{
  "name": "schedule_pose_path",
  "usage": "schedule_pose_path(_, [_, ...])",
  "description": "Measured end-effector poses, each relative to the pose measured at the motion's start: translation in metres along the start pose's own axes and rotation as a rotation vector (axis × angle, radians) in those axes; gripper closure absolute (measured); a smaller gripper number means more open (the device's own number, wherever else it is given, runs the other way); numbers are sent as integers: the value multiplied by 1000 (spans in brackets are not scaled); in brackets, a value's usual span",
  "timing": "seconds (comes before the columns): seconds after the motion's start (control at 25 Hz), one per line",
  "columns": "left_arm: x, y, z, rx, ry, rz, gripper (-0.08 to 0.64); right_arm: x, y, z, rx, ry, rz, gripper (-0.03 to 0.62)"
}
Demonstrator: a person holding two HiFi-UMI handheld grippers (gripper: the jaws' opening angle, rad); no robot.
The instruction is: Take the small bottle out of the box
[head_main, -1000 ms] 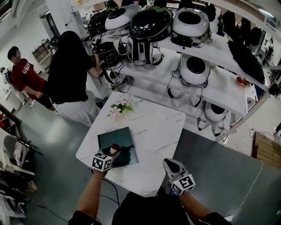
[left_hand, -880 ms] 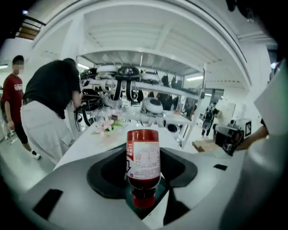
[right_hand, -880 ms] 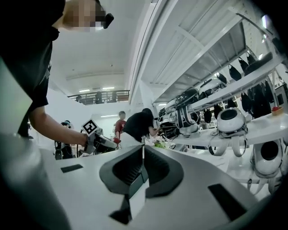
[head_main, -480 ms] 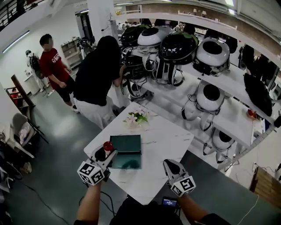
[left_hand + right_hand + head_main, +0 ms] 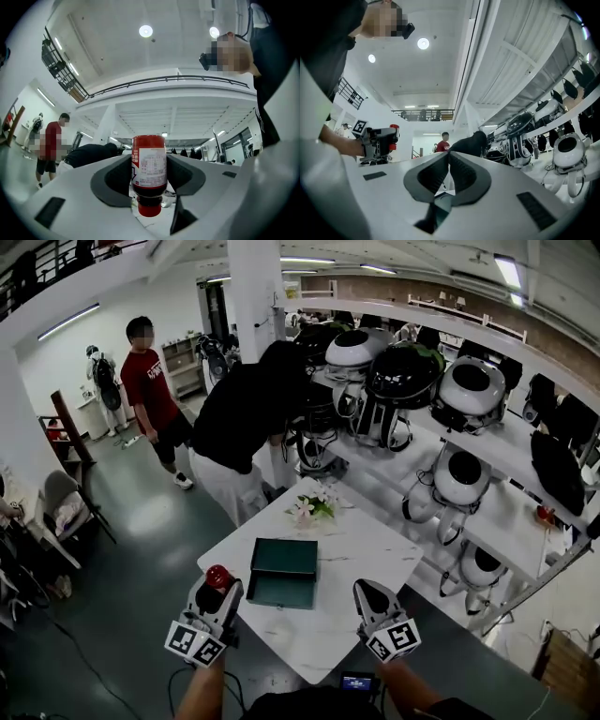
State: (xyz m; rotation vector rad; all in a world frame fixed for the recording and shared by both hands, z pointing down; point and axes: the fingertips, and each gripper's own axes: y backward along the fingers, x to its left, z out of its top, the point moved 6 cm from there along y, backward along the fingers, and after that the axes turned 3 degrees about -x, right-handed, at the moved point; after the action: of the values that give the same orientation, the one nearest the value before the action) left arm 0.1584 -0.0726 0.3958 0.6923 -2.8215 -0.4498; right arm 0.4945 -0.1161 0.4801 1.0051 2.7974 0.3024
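Small bottle (image 5: 149, 168) was seen gripped, cap-down, btwn the jaws of the left gripper (image 5: 217, 594). It was held clear of the green box (image 5: 283, 592), just left of it, above the worktop (image 5: 370, 554) edge. Take-out was judged done. Right gripper (image 5: 448, 161) was held w/ jaws closed, nothing in them. Only setting the bottle down was judged left, if wanted.

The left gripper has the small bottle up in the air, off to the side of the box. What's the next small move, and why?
Probably lower the left gripper toward the bare table beside the green box and set the small bottle down. Its fingers clamp the bottle, which hangs above the tabletop, outside the box.
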Motion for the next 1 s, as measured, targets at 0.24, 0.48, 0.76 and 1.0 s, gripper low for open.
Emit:
schedule_pose_path(0.24, [12,47,-1,-20,52,86,331,20,0,18,2,32,-52,554])
schedule_pose_path(0.48, [21,100,7,-29,109,106,331,62,10,27,27,31,-65,554])
schedule_pose_path(0.76, [14,166,14,29,143,77,331,128,48,23,45,29,-69,554])
schedule_pose_path(1.0, [3,223,15,93,136,68,331,180,85,10,86,19,-85,554])
